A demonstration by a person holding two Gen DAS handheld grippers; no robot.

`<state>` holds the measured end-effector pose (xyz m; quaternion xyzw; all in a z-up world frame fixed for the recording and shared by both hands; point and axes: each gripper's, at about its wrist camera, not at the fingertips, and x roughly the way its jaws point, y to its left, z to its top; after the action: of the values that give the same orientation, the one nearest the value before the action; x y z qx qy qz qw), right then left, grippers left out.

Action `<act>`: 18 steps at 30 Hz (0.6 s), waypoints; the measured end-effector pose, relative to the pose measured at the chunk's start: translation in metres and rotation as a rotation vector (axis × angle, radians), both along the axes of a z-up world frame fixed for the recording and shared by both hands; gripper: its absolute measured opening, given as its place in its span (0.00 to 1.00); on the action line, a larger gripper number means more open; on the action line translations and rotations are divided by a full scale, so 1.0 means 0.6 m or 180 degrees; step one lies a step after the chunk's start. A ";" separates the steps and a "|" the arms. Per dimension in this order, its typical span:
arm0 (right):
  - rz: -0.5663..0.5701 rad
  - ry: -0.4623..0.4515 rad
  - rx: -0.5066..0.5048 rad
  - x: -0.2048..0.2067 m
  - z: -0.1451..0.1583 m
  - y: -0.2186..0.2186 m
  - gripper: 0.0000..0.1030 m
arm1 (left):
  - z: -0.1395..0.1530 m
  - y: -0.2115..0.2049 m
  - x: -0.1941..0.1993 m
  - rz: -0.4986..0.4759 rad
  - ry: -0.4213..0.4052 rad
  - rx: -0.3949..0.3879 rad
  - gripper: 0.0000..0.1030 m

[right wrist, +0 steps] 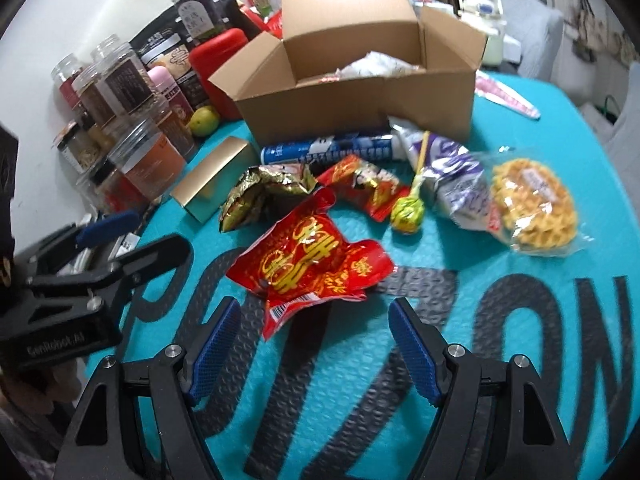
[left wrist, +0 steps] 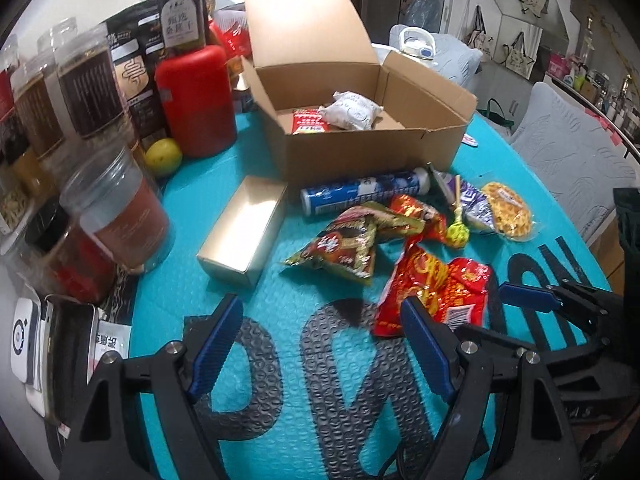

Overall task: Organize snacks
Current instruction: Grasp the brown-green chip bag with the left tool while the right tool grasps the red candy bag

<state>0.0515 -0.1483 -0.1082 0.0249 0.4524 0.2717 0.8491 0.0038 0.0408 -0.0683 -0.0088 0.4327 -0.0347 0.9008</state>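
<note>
snacks are mostly loose on the mat by the cardboard box (right wrist: pixel 352 108). your right gripper (right wrist: pixel 316 344) is wide open, empty, facing the red packet (right wrist: pixel 308 264); left gripper (left wrist: pixel 320 344) open too. close on it next.

box (left wrist: pixel 360 148): brown cardboard, flaps open, upright on the counter; holds a white packet (left wrist: pixel 352 111) and a red packet (left wrist: pixel 310 122)
tube (left wrist: pixel 360 192): blue, lying along the box front
red bag (right wrist: pixel 312 260): crinkled, gold print, nearest, flat
green-gold bag (right wrist: pixel 260 194): left of it
small red packet (right wrist: pixel 370 186): behind
lollipop (right wrist: pixel 406 212): green, stick toward box
purple bag (right wrist: pixel 456 176), waffle pack (right wrist: pixel 532 204): right, touching
</note>
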 end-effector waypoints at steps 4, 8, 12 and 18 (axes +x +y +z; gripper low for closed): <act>-0.0041 0.0074 0.0032 0.022 -0.009 0.016 0.75 | -0.004 0.016 0.003 0.0079 -0.0004 0.0026 0.79; -0.0064 0.0115 0.0082 0.044 -0.014 0.028 0.75 | 0.001 0.031 0.007 0.0140 -0.0068 0.0032 0.79; -0.0033 0.0169 0.0015 0.060 -0.024 0.048 0.75 | 0.007 0.041 0.018 0.0139 -0.0112 0.0027 0.79; 0.0046 0.0104 -0.0076 0.064 -0.032 0.059 0.59 | 0.004 0.048 0.042 0.0102 -0.0047 -0.0132 0.79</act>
<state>0.0901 -0.1131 -0.1274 0.0160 0.4695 0.2720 0.8399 0.0292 0.0694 -0.0657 -0.0341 0.4250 -0.0293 0.9041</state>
